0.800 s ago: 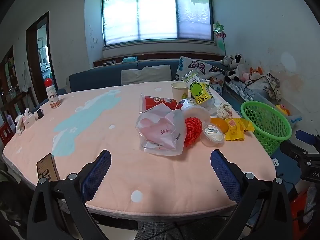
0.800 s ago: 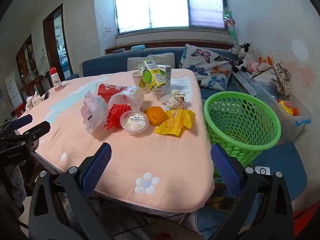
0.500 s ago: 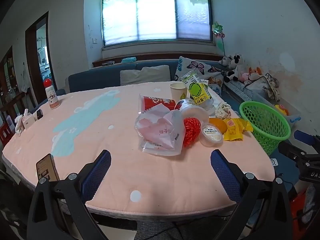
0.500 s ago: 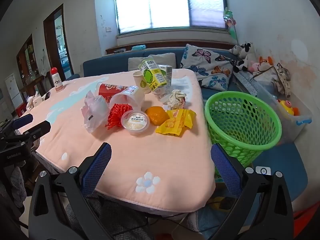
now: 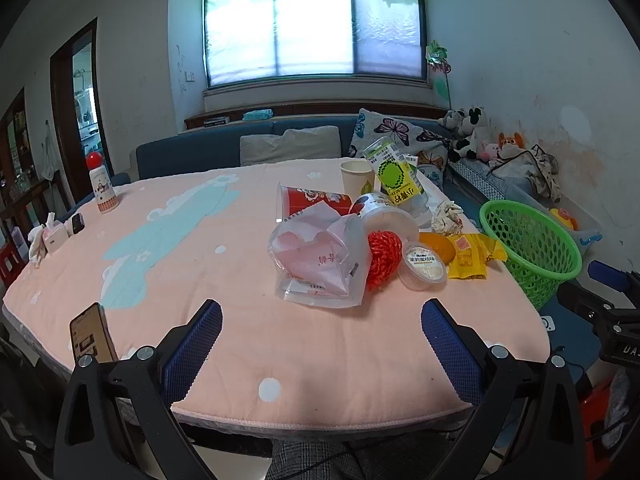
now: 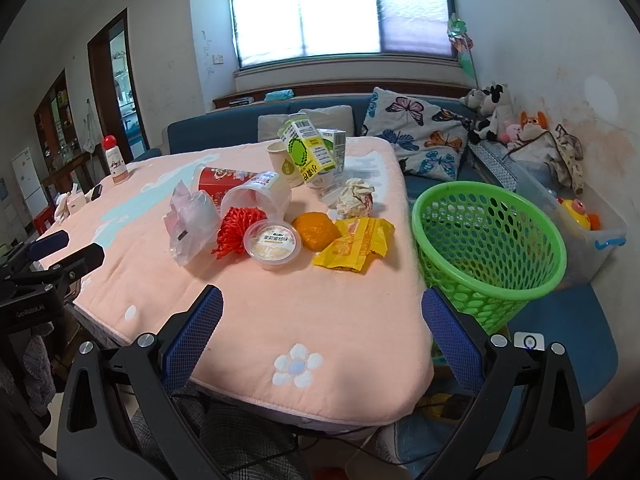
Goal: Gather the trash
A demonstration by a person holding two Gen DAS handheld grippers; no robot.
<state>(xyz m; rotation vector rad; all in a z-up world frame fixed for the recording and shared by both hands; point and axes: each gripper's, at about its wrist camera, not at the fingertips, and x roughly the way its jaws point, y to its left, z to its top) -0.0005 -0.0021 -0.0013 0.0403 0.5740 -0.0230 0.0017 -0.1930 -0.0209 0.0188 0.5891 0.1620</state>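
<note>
A heap of trash lies on the pink table: a clear plastic bag (image 5: 320, 264), a red mesh (image 5: 382, 252), a small lidded cup (image 5: 424, 266), an orange peel (image 6: 314, 230), yellow wrappers (image 6: 354, 242), a crumpled paper (image 6: 354, 196), a red cup (image 5: 312, 200), a clear tub (image 6: 256, 196), a paper cup (image 5: 356, 176) and a milk carton (image 6: 310, 152). A green basket (image 6: 488, 240) stands off the table's right edge. My left gripper (image 5: 320, 340) and right gripper (image 6: 322, 328) are both open and empty, held at the near table edge.
A phone (image 5: 90, 334) lies at the near left edge. A red-capped bottle (image 5: 102, 184) and small items (image 5: 56, 232) sit at the far left. A blue sofa with cushions (image 6: 416, 128) is behind; a clear toy bin (image 6: 580, 216) is beyond the basket.
Both views have shifted only slightly; the grippers stay open and nothing on the table has moved.
</note>
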